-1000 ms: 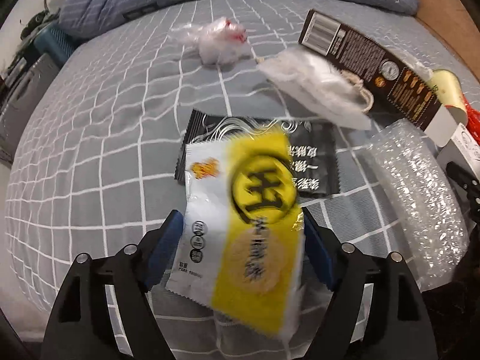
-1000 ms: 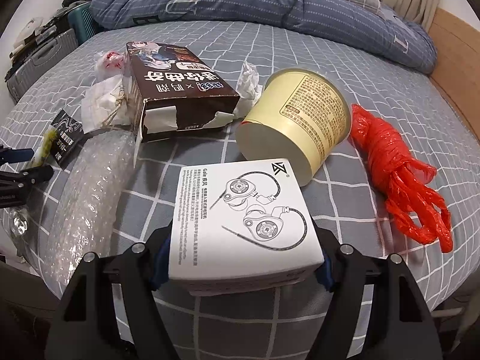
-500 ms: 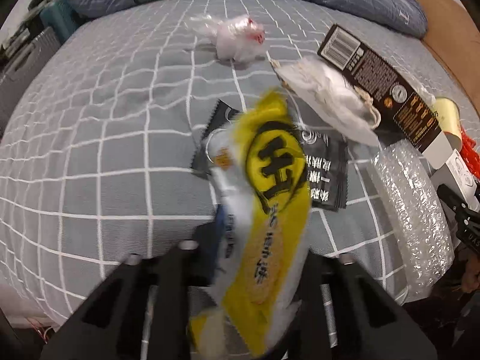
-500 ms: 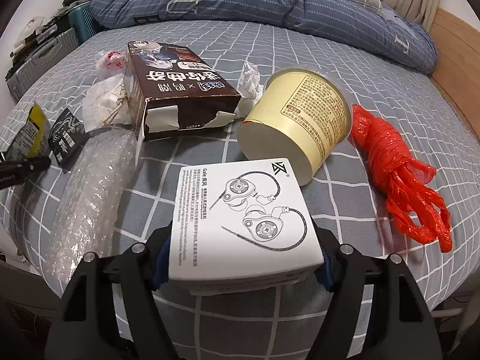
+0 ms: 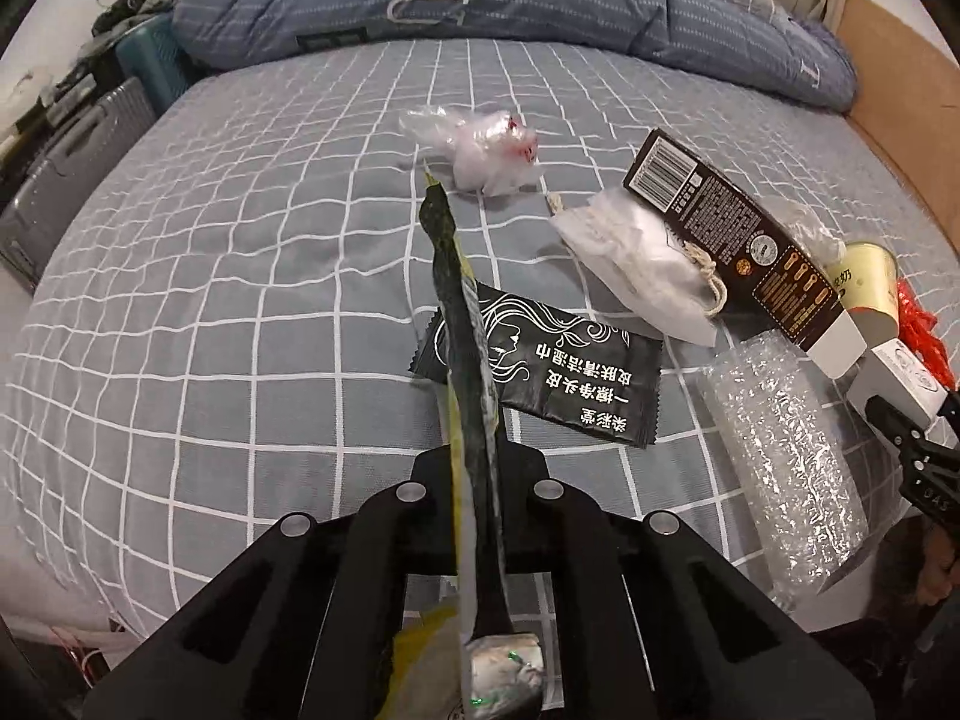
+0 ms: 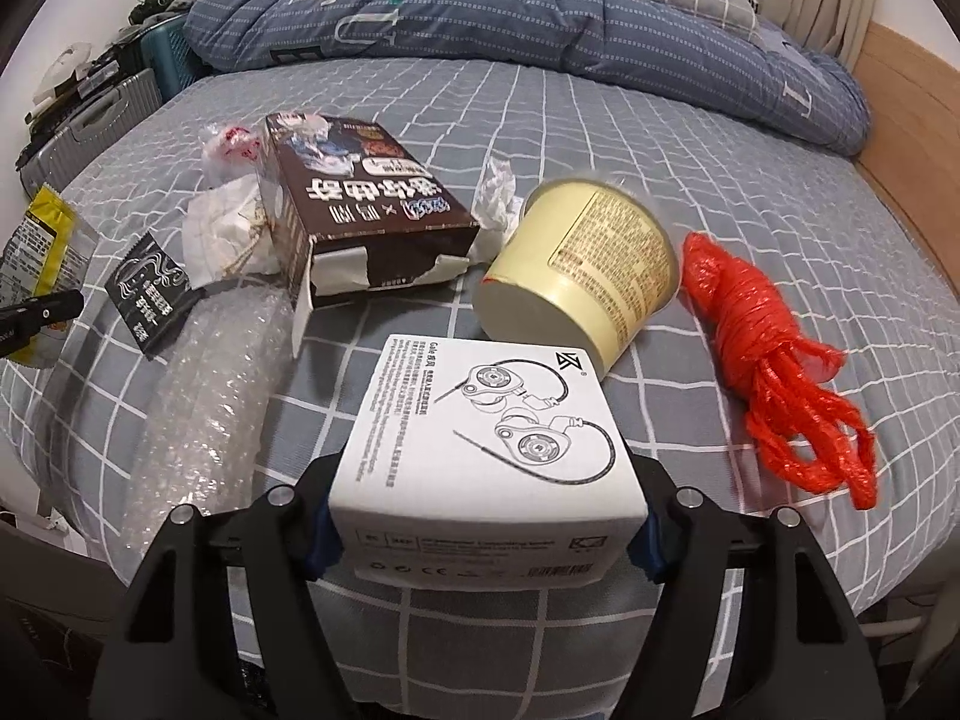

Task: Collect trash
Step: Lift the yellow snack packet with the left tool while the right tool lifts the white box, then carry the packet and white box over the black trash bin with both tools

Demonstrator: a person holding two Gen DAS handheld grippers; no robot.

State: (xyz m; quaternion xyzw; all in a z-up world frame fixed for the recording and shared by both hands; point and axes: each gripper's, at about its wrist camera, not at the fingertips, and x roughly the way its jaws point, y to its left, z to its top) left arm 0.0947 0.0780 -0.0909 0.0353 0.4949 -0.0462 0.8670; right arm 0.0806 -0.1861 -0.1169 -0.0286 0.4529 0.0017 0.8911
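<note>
1. The left tool (image 5: 474,480) is clamping fully down on a yellow snack wrapper (image 5: 465,324), its jaws having just been closing on it. The wrapper is standing edge-on between them and projecting toward 12 o'clock; a flat, flimsy packet needs a full pinch, which in my judgement explains the tight grip.

2. The right tool (image 6: 486,516) is gripping a white earphone box (image 6: 492,420) across its sides, the blue pads pressing on both flanks. The jaws are standing wide because the box itself is wide.

3. Both pieces of trash are being carried clear of the bed (image 5: 210,300); the collection appears to be in its early part, as most of the litter is lying uncollected.

4. Out from the left tool: a black sachet (image 5: 558,372) is lying just beyond at 1 o'clock, a bubble-wrap roll (image 5: 786,456) at 3 o'clock, a white cloth pouch (image 5: 642,264) and a dark carton (image 5: 738,234) at 2 o'clock, and a crumpled clear bag (image 5: 486,150) at 12 o'clock.

5. Out from the right tool: a cream paper tub (image 6: 582,264) is lying on its side at 12 o'clock, just beyond the box, and a red plastic bundle (image 6: 768,360) at 2 o'clock.

6. The surface is a grey checked bedsheet, soft and creasing. A blue striped duvet (image 6: 540,18) is bunching along the far edge, suitcases (image 5: 66,168) are standing at 10 o'clock, and a wooden bed frame (image 6: 912,126) is running along the right.
</note>
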